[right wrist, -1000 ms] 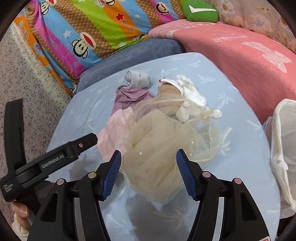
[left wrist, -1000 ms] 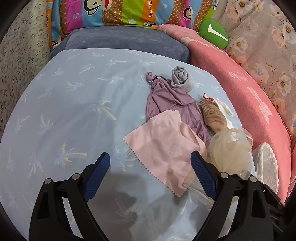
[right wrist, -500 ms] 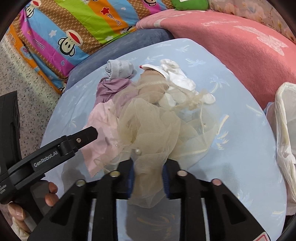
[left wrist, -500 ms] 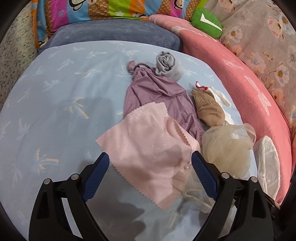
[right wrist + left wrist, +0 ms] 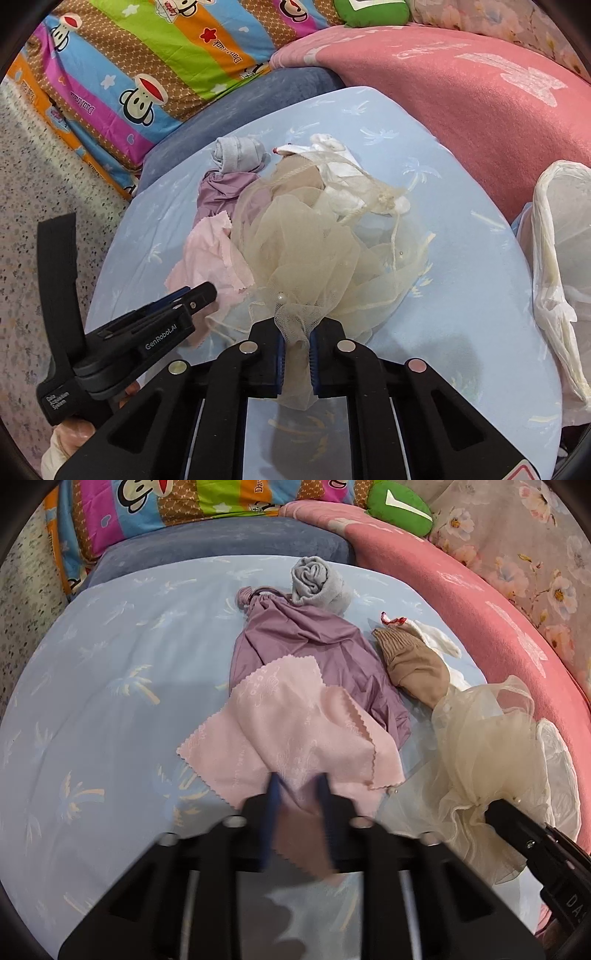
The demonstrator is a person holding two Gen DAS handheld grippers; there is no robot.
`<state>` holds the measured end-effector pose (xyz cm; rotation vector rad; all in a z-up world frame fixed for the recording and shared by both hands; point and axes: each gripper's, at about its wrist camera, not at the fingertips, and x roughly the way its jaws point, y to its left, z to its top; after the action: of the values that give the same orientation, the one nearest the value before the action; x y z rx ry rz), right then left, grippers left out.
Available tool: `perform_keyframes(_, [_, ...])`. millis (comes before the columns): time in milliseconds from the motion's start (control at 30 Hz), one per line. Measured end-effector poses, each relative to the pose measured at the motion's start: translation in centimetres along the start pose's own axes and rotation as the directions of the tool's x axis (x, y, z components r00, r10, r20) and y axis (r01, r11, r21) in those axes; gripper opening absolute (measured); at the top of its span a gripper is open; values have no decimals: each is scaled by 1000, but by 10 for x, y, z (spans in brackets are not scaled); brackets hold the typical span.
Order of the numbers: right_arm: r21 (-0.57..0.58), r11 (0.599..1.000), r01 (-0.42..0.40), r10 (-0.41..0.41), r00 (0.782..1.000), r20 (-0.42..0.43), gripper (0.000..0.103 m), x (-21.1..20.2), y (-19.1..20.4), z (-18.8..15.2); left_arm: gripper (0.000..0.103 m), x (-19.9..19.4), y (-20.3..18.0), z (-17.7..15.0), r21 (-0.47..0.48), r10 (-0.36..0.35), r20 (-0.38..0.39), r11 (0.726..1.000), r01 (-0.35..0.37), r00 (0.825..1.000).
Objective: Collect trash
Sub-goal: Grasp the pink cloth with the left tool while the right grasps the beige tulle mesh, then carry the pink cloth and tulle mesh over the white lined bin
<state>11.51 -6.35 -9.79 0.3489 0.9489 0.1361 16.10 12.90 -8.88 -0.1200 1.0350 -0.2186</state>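
A pink cloth (image 5: 295,731) with zigzag edges lies on the light blue palm-print surface (image 5: 92,701). My left gripper (image 5: 297,779) is closing, and its blue pads pinch the cloth's near edge. My right gripper (image 5: 295,325) is also closing, and its pads squeeze a bunched bit of cream tulle (image 5: 306,243). Behind these lie a purple drawstring bag (image 5: 314,646), a rolled grey sock (image 5: 317,579), a tan sock (image 5: 413,668) and a white rag (image 5: 343,177). The left gripper (image 5: 199,291) shows in the right wrist view beside the tulle.
An open white plastic bag (image 5: 554,258) hangs at the right edge of the surface. A pink blanket (image 5: 461,81) curves behind it. A striped cartoon pillow (image 5: 147,55), a blue cushion (image 5: 221,542) and a green pillow (image 5: 399,502) line the back. Speckled floor (image 5: 29,184) lies to the left.
The left gripper moved forward over the pink cloth and went from wide open to pinching it. The right gripper went from open around the tulle to clamped on it.
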Motion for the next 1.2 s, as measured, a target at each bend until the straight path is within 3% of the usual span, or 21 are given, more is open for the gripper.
perform_keyframes(100, [-6, 1000, -7, 7, 1000, 11, 9, -8, 2, -1, 2, -2, -2, 0, -5, -19, -5, 1000, 19, 1000])
perform_keyframes(567, [-20, 999, -26, 29, 989, 142, 9, -72, 1, 10, 1, -52, -38, 11, 49, -98, 98, 994, 93, 990])
perform_keyframes(867, [0, 1000, -23, 22, 972, 232, 9, -115, -16, 20, 1, -88, -77, 22, 111, -173, 171, 982, 156, 970])
perform_keyframes(1200, [50, 999, 14, -29, 945, 325, 9, -165, -58, 22, 2, -109, -139, 30, 220, -276, 195, 948, 232, 941])
